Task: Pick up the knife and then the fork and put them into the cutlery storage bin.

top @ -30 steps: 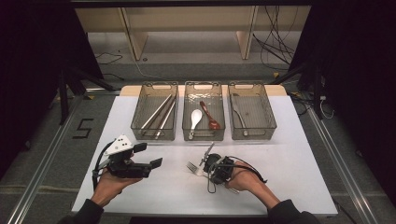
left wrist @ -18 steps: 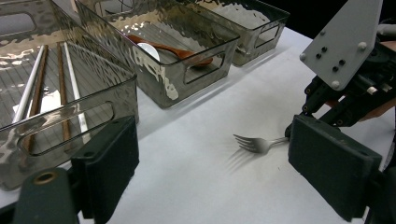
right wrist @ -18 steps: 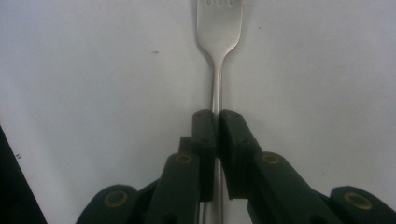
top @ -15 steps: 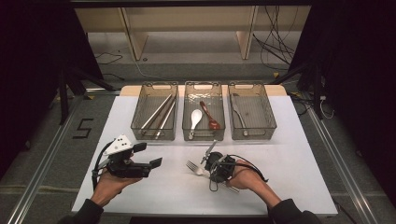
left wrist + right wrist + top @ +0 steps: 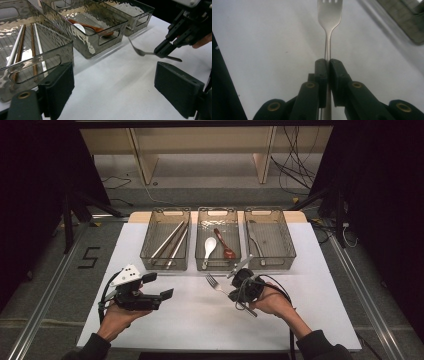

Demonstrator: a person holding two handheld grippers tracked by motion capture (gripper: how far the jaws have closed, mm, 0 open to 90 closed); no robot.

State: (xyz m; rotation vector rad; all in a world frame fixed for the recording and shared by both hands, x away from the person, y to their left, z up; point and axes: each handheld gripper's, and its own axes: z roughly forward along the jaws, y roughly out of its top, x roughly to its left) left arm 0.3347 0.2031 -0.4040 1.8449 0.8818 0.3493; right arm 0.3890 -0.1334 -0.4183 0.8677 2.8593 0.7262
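Fork [image 5: 216, 283] sits clamped by its handle in the right tool [image 5: 239, 292], whose jaws press on it from both sides; its prongs point away from the hand, toward the near wall of the middle tray [image 5: 218, 266], and it hangs just above the white worktop [image 5: 190, 320]. The middle tray holds a white spoon [image 5: 208, 249] and a brown spoon [image 5: 224, 244]. To the left of that tray stands a tray with chopsticks [image 5: 170, 243]; to its right, a third tray [image 5: 285, 251]. The left tool [image 5: 161, 287] rests near the worktop well left of the fork, its jaws spread wide with nothing between them
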